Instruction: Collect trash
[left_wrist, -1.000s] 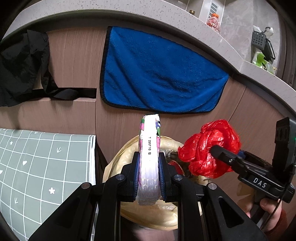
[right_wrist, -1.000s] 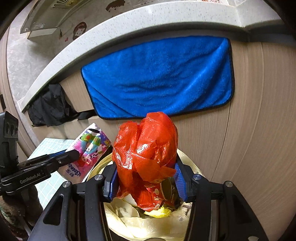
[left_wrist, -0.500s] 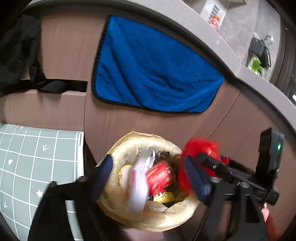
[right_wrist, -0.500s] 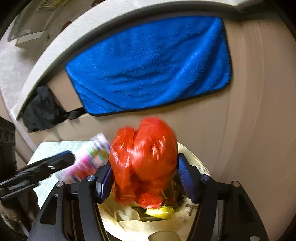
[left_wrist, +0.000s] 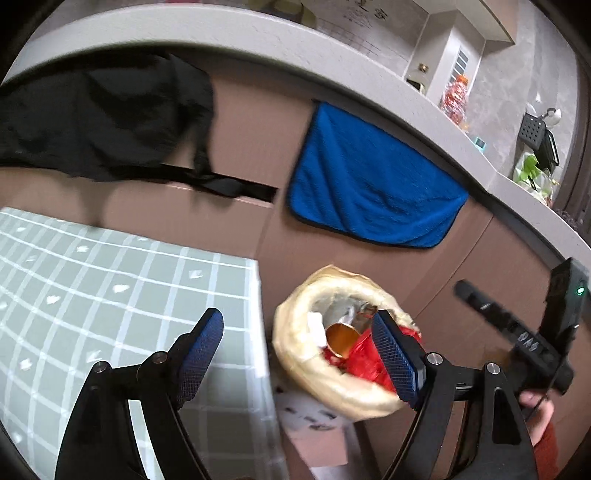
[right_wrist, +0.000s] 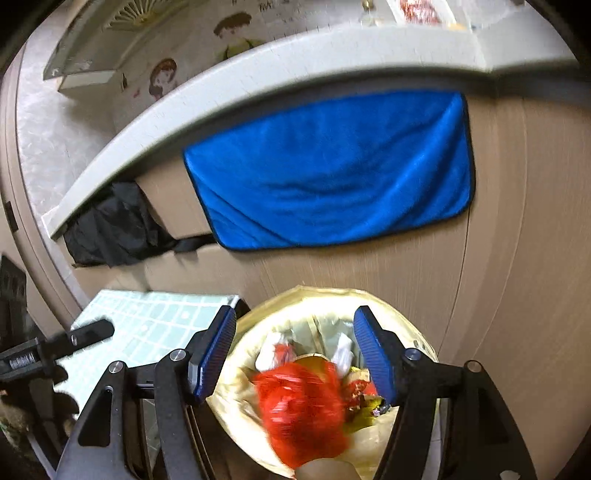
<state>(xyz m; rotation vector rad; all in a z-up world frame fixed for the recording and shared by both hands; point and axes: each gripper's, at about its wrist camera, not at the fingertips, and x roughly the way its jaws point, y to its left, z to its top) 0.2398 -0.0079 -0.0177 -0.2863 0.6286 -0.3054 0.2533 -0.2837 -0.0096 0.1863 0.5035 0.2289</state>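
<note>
Both claws, left (left_wrist: 297, 356) and right (right_wrist: 295, 354), gape empty; the red bag (right_wrist: 301, 404) crowns the full bin (right_wrist: 236, 373) and could spill out.

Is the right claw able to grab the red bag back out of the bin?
Probably yes. The right claw is open right above the bin, and the red bag lies on top of the other trash, uncovered.

The black plastic right gripper (left_wrist: 517, 332) is showing blurred white letters "DAS"; the left gripper's (right_wrist: 55, 350) white lettering is staying unreadable.
</note>
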